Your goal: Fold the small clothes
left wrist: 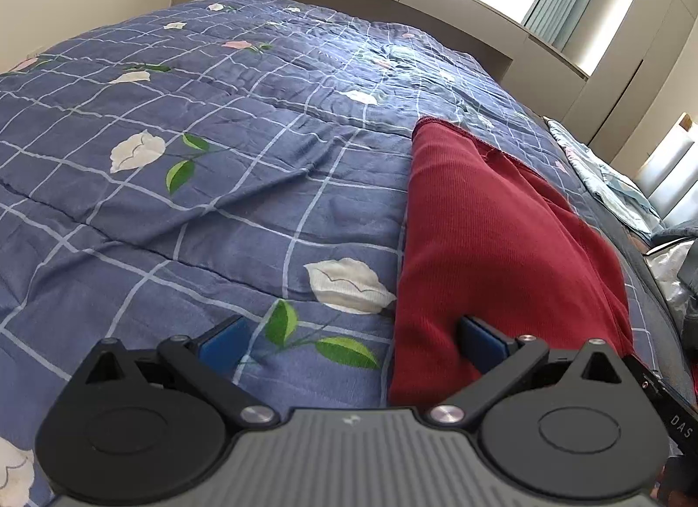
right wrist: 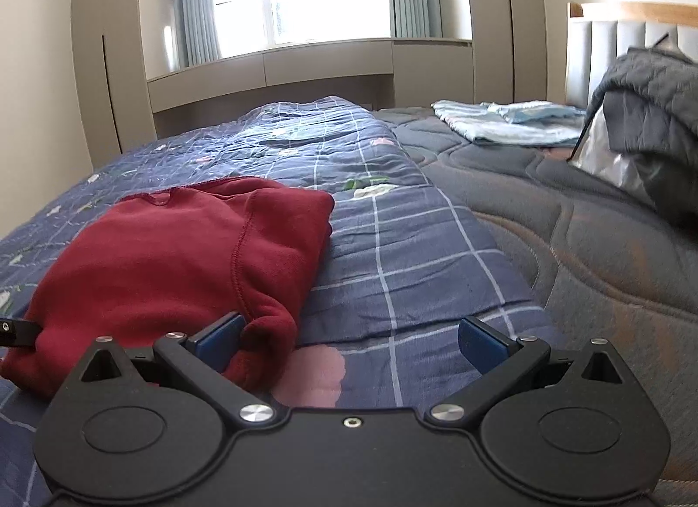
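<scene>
A dark red garment (left wrist: 493, 254) lies folded on the blue checked quilt (left wrist: 218, 184). My left gripper (left wrist: 353, 343) stands wide open at its near left edge, the right blue pad (left wrist: 482, 343) resting against the red cloth and the left one over bare quilt. In the right wrist view the same red garment (right wrist: 183, 262) lies at the left. My right gripper (right wrist: 351, 345) is wide open at the garment's near right corner, its left pad (right wrist: 218, 341) touching the cloth, its right pad over the quilt (right wrist: 392, 254). Neither gripper holds anything.
A grey quilted mattress (right wrist: 589, 254) lies bare to the right of the quilt. On it are a pale blue striped cloth (right wrist: 510, 121) and a dark grey blanket heap (right wrist: 654, 123) by the headboard. A window and beige cabinets stand beyond the bed.
</scene>
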Demonstrator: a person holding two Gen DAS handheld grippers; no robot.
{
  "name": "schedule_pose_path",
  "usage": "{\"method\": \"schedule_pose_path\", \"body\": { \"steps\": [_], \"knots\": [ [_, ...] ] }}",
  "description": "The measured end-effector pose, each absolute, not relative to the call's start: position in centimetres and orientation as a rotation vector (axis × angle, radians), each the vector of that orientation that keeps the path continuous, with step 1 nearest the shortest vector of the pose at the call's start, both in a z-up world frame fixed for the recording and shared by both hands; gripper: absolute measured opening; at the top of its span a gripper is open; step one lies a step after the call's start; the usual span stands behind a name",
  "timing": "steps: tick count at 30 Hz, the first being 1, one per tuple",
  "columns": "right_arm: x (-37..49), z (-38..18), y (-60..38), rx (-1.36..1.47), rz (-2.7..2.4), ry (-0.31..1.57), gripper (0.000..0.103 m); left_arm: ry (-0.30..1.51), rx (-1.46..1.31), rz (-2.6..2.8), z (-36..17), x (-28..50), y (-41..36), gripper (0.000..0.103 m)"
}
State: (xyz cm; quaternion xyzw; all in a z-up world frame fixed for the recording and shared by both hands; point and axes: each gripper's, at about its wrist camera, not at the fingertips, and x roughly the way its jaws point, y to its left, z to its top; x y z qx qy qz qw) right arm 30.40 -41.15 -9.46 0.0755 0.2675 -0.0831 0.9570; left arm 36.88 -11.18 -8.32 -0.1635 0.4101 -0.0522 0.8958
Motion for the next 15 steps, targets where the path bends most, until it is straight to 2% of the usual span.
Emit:
{"method": "schedule_pose_path", "body": {
  "steps": [15],
  "knots": [
    [29.9, -9.64, -41.92, 0.214, -0.147, 0.52, 0.103, 0.857, -0.335, -0.096, -8.21, 37.01, -11.4, 0.103]
  ]
}}
